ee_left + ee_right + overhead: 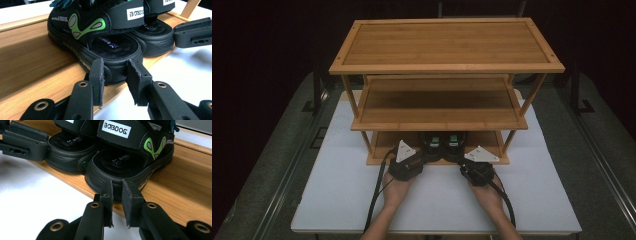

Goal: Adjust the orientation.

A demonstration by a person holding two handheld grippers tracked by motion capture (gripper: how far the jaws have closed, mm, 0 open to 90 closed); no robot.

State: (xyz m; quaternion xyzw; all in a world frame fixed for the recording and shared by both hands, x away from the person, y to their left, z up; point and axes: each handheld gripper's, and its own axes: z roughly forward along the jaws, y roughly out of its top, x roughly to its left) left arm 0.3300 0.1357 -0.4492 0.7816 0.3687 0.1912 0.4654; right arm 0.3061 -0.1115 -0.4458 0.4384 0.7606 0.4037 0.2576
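- We are holding the left gripper (430, 151) at the front edge of the bottom shelf (382, 145) of a three-tier wooden rack (447, 67), which is standing on a white table (337, 190).
- In the left gripper view, our left gripper (115, 71) is sitting with its jaws parted on either side of the heel of the left sandal (100, 37); the pads look to be touching the heel rim or just short of it, and we cannot tell whether they are pressing.
- The left sandal is black with green patches and a white brand label on its strap, and it is lying flat on the bottom shelf, touching the right sandal (155, 32) beside it.
- We are holding the right gripper (455, 154) beside the left one, at the same shelf edge.
- In the right gripper view, our right gripper (117, 192) is standing with a narrow gap between its jaws, right at the heel of the right sandal (130, 157); whether the heel rim is pinched we cannot tell.
- Both heels are pointing toward us at the shelf's front edge.
- Each gripper view is also showing the other gripper's jaw off to the side.
- The middle shelf (439, 105) and top shelf (444, 42) are sitting above the sandals.
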